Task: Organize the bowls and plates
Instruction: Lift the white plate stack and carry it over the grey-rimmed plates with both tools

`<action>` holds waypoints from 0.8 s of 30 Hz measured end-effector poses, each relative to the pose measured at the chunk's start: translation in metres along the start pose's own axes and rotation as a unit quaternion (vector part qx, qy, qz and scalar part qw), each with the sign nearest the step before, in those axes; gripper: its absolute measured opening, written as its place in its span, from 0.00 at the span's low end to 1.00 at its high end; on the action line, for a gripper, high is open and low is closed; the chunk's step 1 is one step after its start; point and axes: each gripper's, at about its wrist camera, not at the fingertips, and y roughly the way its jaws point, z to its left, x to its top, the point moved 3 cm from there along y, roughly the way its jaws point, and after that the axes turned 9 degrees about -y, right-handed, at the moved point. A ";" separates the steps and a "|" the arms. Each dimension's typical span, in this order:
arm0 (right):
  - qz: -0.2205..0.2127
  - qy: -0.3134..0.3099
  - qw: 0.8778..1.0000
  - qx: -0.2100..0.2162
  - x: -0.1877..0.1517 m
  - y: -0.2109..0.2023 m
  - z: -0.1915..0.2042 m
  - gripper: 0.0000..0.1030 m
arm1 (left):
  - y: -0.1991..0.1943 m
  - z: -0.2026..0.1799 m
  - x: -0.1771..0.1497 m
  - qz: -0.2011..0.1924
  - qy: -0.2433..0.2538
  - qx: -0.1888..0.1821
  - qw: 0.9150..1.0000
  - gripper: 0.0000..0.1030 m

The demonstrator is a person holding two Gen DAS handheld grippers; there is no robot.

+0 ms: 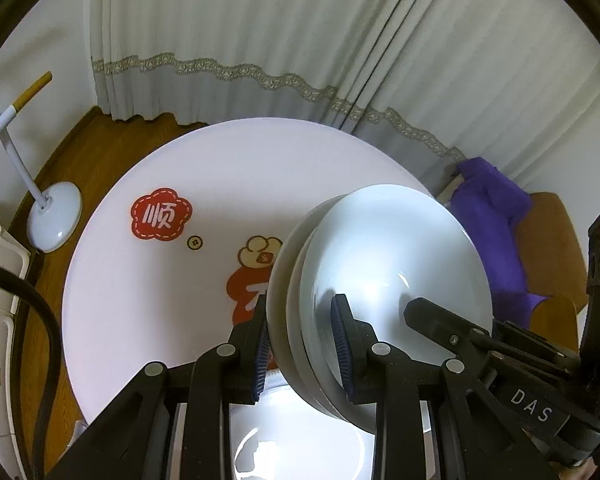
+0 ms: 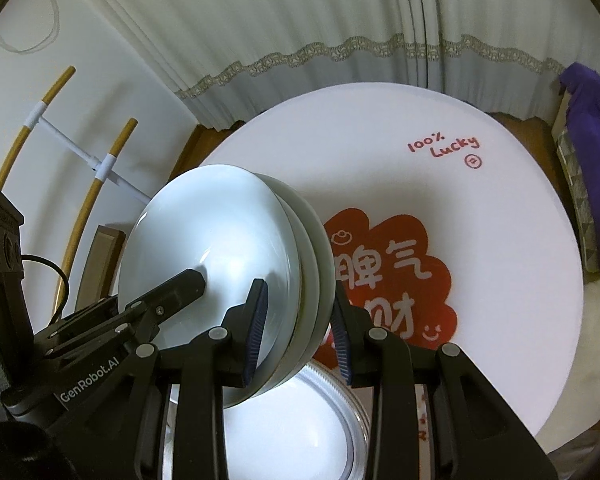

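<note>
While both my left gripper [image 1: 304, 350] and right gripper [image 2: 298, 330] clamped opposite rims of the stacked bowls [image 1: 380, 280], the stack hung directly above the plate [image 2: 284, 432] on the worktop [image 1: 220, 168].

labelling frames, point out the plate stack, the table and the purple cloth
plate stack [image 1: 388, 256], left wrist view, on the face of the top plate
table [image 2: 380, 140], right wrist view, on a bare white part of the top
purple cloth [image 1: 496, 216], left wrist view, on its middle fold
</note>
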 end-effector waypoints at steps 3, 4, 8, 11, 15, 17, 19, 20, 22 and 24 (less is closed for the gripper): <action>-0.007 -0.003 1.000 -0.002 -0.008 -0.013 0.003 0.30 | -0.014 -0.002 -0.012 -0.005 0.004 -0.003 1.000 0.25; -0.009 -0.004 1.000 -0.003 -0.010 -0.017 0.004 0.30 | -0.018 -0.002 -0.016 -0.007 0.005 -0.004 1.000 0.25; -0.017 -0.007 1.000 -0.004 -0.022 -0.032 0.009 0.30 | -0.034 -0.001 -0.033 -0.013 0.006 -0.006 1.000 0.25; -0.021 -0.010 1.000 -0.004 -0.033 -0.040 0.013 0.30 | -0.044 0.002 -0.048 -0.017 0.006 -0.007 1.000 0.25; -0.024 -0.013 1.000 -0.002 -0.049 -0.047 0.017 0.30 | -0.053 0.004 -0.066 -0.020 0.006 -0.005 1.000 0.25; -0.025 -0.014 1.000 0.000 -0.056 -0.049 0.018 0.30 | -0.058 0.005 -0.076 -0.020 0.004 -0.004 1.000 0.25; -0.026 -0.015 1.000 0.001 -0.063 -0.051 0.019 0.30 | -0.063 0.005 -0.085 -0.021 0.005 -0.002 1.000 0.25; -0.026 -0.016 1.000 0.002 -0.068 -0.052 0.020 0.30 | -0.064 0.005 -0.089 -0.021 0.005 -0.001 1.000 0.25; -0.026 -0.015 1.000 0.005 -0.077 -0.053 0.020 0.30 | -0.067 0.006 -0.098 -0.021 0.006 0.000 1.000 0.25; -0.026 -0.015 1.000 0.005 -0.083 -0.055 0.021 0.30 | -0.070 0.005 -0.106 -0.020 0.008 0.001 1.000 0.25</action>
